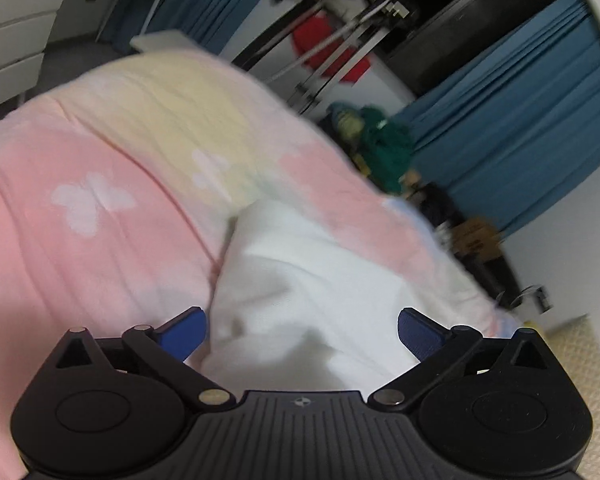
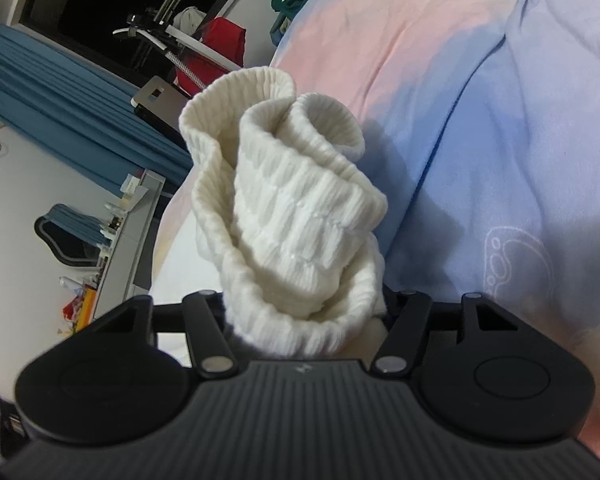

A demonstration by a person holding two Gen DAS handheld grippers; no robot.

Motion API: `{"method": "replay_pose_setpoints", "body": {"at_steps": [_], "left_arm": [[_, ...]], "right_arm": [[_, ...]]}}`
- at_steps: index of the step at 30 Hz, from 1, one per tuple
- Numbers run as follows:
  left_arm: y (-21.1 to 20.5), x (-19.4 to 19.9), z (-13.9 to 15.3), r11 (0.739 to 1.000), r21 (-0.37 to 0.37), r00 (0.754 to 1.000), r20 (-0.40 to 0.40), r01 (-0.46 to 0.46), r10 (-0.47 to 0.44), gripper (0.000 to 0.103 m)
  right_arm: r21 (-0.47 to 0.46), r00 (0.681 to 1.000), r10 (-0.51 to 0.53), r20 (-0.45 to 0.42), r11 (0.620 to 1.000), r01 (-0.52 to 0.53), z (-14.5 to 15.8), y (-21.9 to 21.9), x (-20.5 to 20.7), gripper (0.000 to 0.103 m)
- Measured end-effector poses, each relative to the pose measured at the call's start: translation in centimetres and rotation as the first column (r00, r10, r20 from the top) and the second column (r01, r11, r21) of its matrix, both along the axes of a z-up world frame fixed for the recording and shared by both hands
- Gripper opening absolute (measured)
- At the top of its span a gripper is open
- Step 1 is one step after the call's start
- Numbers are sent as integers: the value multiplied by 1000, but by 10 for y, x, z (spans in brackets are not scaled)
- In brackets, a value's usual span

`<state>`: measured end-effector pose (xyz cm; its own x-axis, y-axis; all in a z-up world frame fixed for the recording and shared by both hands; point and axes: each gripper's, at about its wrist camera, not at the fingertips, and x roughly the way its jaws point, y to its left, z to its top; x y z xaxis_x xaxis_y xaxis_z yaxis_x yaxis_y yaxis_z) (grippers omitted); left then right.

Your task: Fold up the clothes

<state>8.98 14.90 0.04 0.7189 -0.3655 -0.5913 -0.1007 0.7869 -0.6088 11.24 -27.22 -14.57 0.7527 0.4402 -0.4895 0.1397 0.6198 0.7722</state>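
Jaws, left gripper point(image 1: 302, 336): we record them spread wide, both blue pads point(image 1: 186, 330) clear, nothing pressed between them. A white garment point(image 1: 296, 280) lies on the bed below and ahead of them, seen through the gap; whether the pads touch it we cannot tell, as this view is blurred.

Jaws, right gripper point(image 2: 306, 316): we find them set narrower, closed around a bunched pair of white ribbed socks point(image 2: 284, 208). The fingertips are hidden under the knit. The cuffs stand up and forward from the jaws, open-mouthed, one rolled inside the other.

Bed cover point(image 1: 100, 168): pastel quilt in pink, pale yellow and lilac-blue with white flower shapes; it fills most of both views and lies under both grippers.

Background, left wrist view: blue curtains point(image 1: 520, 128), a metal rack point(image 1: 340, 40) with a red item point(image 1: 320, 40) on it, a green garment point(image 1: 384, 140) heaped just beyond the bed edge, white drawers point(image 1: 12, 40) at far left.

Background, right wrist view: a desk point(image 2: 128, 236) carrying small clutter, beside blue curtains and a dark window point(image 2: 100, 4).
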Motion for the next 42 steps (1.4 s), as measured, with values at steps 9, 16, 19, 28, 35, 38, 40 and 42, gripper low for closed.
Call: {"method": "replay_pose_setpoints", "body": {"at_steps": [9, 16, 19, 28, 35, 38, 40, 42], "left_arm": [[-14, 50, -64, 994, -84, 989, -124, 70, -80, 103], [-5, 57, -84, 987, -146, 989, -122, 70, -88, 103], [-5, 55, -89, 987, -139, 989, -115, 77, -93, 102], [-15, 55, -92, 992, -92, 990, -106, 86, -96, 95], [-25, 46, -82, 996, -14, 993, -80, 86, -87, 68], [-27, 44, -72, 997, -16, 995, -64, 72, -73, 54], [-29, 42, -63, 998, -26, 996, -51, 65, -66, 48], [-37, 40, -48, 997, -24, 997, -29, 76, -77, 42]], "right_arm": [[-54, 1000, -11, 29, 998, 12, 19, 9, -3, 62], [-159, 997, 9, 80, 987, 4, 39, 23, -4, 62], [-140, 998, -1, 61, 990, 9, 34, 18, -2, 62], [-146, 1000, -8, 19, 989, 11, 31, 20, 2, 62], [-187, 999, 3, 44, 982, 6, 42, 24, -4, 50], [-182, 998, 0, 57, 983, 11, 47, 24, -7, 47], [-168, 998, 0, 63, 986, 10, 51, 21, -10, 46], [-154, 998, 6, 64, 988, 4, 57, 17, -13, 44]]}}
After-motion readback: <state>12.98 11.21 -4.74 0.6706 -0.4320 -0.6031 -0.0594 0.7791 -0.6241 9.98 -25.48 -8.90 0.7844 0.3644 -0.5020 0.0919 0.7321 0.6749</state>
